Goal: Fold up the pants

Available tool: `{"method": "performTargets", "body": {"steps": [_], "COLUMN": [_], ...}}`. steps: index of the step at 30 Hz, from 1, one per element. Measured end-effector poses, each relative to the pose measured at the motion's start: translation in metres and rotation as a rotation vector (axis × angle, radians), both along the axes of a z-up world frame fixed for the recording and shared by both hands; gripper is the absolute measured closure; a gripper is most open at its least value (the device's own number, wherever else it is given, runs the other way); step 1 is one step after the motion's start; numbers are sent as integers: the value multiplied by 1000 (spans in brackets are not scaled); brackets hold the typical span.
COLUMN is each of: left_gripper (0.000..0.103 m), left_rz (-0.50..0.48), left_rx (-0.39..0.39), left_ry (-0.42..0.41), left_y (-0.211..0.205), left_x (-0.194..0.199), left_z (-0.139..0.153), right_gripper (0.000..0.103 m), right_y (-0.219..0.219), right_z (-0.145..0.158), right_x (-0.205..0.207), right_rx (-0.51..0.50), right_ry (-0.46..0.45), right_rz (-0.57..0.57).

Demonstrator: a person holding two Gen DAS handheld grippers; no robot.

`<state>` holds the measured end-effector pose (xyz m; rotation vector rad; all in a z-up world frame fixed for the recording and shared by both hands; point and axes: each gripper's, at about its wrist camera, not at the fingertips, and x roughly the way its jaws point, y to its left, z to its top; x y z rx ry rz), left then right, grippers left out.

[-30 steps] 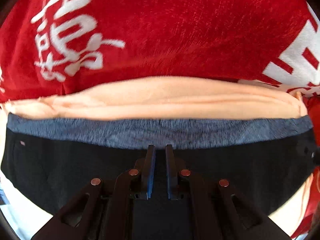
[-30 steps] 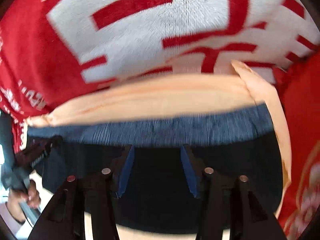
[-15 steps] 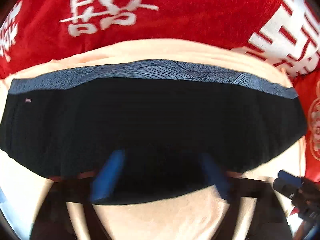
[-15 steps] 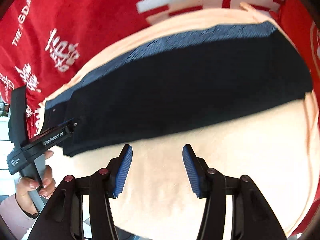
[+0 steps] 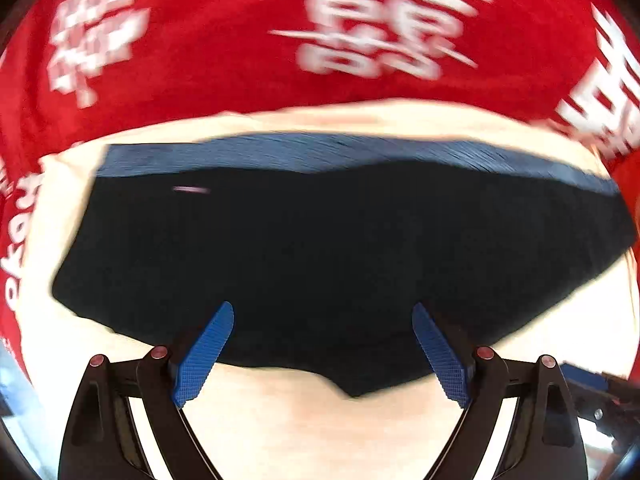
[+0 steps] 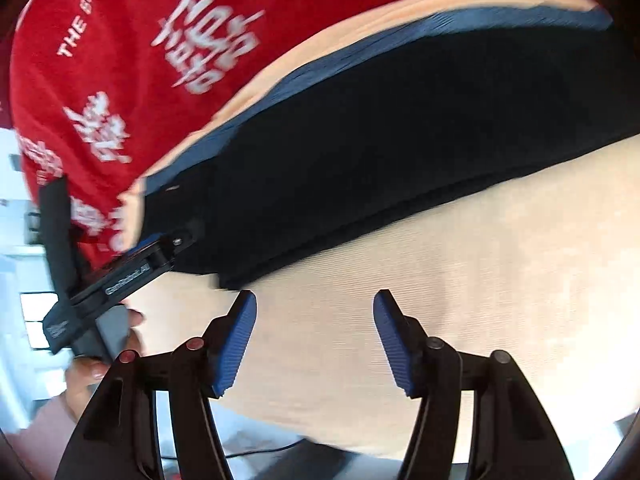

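The left hand-held gripper (image 5: 322, 354) points steeply down at the folded pants (image 5: 344, 248), its jaws spread wide with nothing between the blue pads (image 5: 204, 354). In the right wrist view it sits at the pants' left end, gripped from below by the person's hand (image 6: 86, 376); contact with the fabric cannot be judged through the blur. The right hand-held gripper (image 6: 314, 342) is tilted downward just short of the pants' near edge, jaws opening and empty.

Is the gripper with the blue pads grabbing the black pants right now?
No, in the right wrist view the right gripper is opening with nothing between its blue pads, apart from the black pants.
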<state>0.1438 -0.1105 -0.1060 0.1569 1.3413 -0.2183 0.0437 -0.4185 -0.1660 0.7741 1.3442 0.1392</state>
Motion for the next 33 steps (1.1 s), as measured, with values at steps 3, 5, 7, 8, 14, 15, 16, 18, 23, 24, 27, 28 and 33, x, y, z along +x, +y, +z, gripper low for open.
{"method": "performTargets", "body": {"steps": [3, 5, 7, 8, 14, 15, 16, 18, 23, 24, 27, 28, 33], "left_gripper": [11, 11, 11, 11, 6, 1, 1, 1, 2, 1, 1, 1, 1], "left_rz": [46, 71, 92, 106, 79, 60, 37, 17, 25, 24, -3, -7, 30], "left_rx": [-15, 8, 24, 43, 96, 109, 119, 136, 107, 112, 135, 143, 92], "left_ry": [-47, -32, -3, 13, -39, -48, -41, -45, -62, -49, -42, -45, -9], "left_y": [34, 56, 72, 83, 101, 98, 92, 79, 85, 87, 86, 84, 71], "left_x": [23, 36, 46, 51, 51, 50, 50, 53, 45, 43, 38, 37, 35], "left_z": [-5, -15, -30, -39, -60, -61, -66, -74, -60, -63, -78, -77, -58], "right_gripper": [38, 38, 38, 38, 40, 43, 46, 94, 98, 98, 96, 93, 87], "right_y": [24, 38, 51, 54, 71, 71, 73, 72, 77, 80, 83, 84, 90], "right_z": [-13, -27, -41, -45, -59, -60, -65, -69, -42, -41, -59, -62, -46], "right_x": [10, 17, 24, 26, 41, 41, 44, 46, 41, 38, 31, 30, 14], "right_rx": [98, 148, 197, 208, 247, 246, 247, 245, 177, 166, 146, 148, 39], "right_ry": [-9, 0, 14, 12, -29, -25, -15, 10, -46, -45, 21, 31, 75], "right_rz": [-21, -43, -70, -80, -104, -104, -110, -123, -76, -61, -67, -60, 83]}}
